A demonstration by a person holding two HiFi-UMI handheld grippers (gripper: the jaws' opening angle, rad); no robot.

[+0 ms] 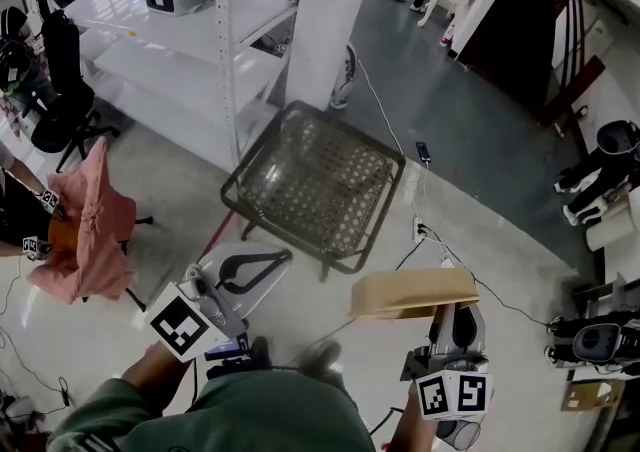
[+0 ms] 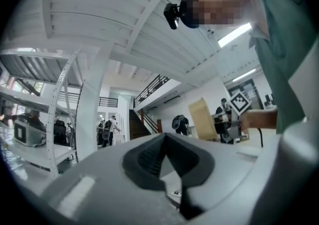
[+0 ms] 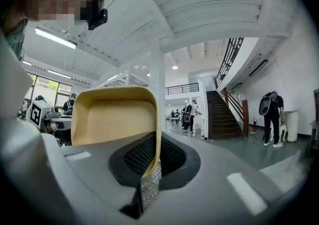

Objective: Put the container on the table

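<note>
A grey glossy floor (image 1: 480,140) spreads under a white metal shelving rack (image 1: 225,60) and a white square pillar (image 1: 335,10); near the pillar stands a dark wire-framed seat with a woven mesh base (image 1: 315,180); a black office chair (image 1: 60,90) and a pink cloth draped over a stand (image 1: 90,230) sit well to the left; overhead, a white ribbed ceiling (image 3: 214,0) carries a bright strip light (image 3: 55,37); a dark staircase (image 3: 224,117) rises to a black-railed balcony (image 3: 182,88); tall windows (image 3: 47,89) glow at the far left.

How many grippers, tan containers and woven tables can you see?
Grippers: 2, the left gripper and the right gripper
Containers: 1, the container, held by the right gripper
Tables: 1, the table
Total: 4
</note>
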